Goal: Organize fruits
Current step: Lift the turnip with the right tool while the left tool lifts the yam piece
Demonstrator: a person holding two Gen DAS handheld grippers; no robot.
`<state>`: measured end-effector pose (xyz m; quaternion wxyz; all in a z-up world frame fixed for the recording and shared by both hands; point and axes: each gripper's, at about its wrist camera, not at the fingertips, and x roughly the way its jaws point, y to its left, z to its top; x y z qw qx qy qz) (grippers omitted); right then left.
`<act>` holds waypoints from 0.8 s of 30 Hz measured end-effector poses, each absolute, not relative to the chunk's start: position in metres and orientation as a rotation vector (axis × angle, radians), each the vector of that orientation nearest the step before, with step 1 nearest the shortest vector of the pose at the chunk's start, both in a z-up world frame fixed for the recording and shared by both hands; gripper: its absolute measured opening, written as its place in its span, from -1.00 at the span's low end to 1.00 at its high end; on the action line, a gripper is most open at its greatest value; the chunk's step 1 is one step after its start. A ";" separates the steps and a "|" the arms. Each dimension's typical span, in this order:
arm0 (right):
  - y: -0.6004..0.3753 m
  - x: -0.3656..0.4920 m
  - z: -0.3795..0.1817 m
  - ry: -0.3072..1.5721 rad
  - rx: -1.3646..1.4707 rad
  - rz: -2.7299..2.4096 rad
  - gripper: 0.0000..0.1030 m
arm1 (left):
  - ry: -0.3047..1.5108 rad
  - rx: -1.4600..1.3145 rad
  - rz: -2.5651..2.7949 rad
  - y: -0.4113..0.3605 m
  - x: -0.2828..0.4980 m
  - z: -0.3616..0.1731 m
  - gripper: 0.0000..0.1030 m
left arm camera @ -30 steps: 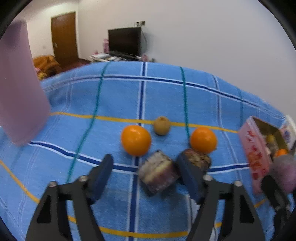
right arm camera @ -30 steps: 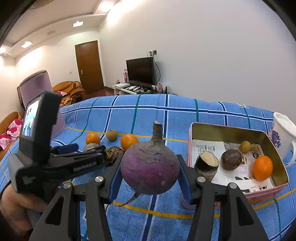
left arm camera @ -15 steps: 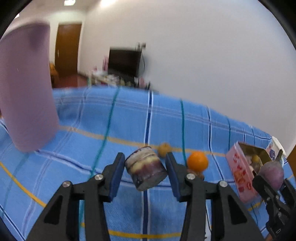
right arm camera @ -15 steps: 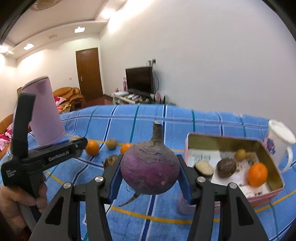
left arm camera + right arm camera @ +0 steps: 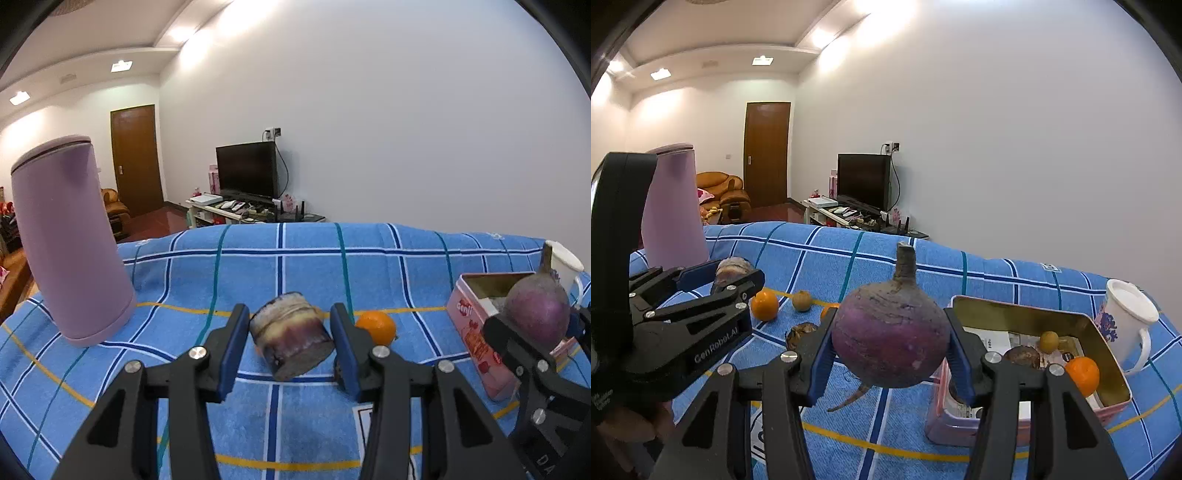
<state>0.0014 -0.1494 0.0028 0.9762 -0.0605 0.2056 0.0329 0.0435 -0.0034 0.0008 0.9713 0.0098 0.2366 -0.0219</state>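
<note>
- left gripper (image 5: 288,339) clenched on a cut purple root chunk (image 5: 291,336), lifted off the blue checked cloth (image 5: 258,258).
- right gripper (image 5: 890,354) clenched on a whole purple turnip (image 5: 892,336), held just beside the pink tin (image 5: 1027,317), not yet over it.
- step, i'd say: carry both to the tin. best w/ one hand at a time, turnip first as it's nearest. keep grip firm, lower into a bare spot, let go low so nothing rolls. watch the white mug (image 5: 1126,317) touching the tin's far side.
- count, right view: in tin 1 orange, 1 small yellow-brown fruit, 1 brown piece. on cloth 2 oranges (1 half hidden), 1 brown round fruit, 1 dark brown lump. 1 lilac container (image 5: 70,243).
</note>
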 end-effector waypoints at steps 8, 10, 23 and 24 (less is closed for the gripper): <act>-0.147 -0.002 0.003 0.394 -0.151 0.045 0.08 | 0.480 0.019 -0.025 -0.009 0.035 0.001 -0.08; -0.148 -0.001 0.003 0.395 -0.151 0.045 0.08 | 0.481 0.020 -0.019 -0.010 0.033 0.001 -0.08; -0.145 -0.003 0.002 0.396 -0.174 0.058 0.08 | 0.481 0.036 -0.005 -0.019 0.019 0.003 -0.08; -0.145 -0.003 0.003 0.395 -0.175 0.057 0.08 | 0.482 0.036 -0.005 -0.019 0.019 0.003 -0.08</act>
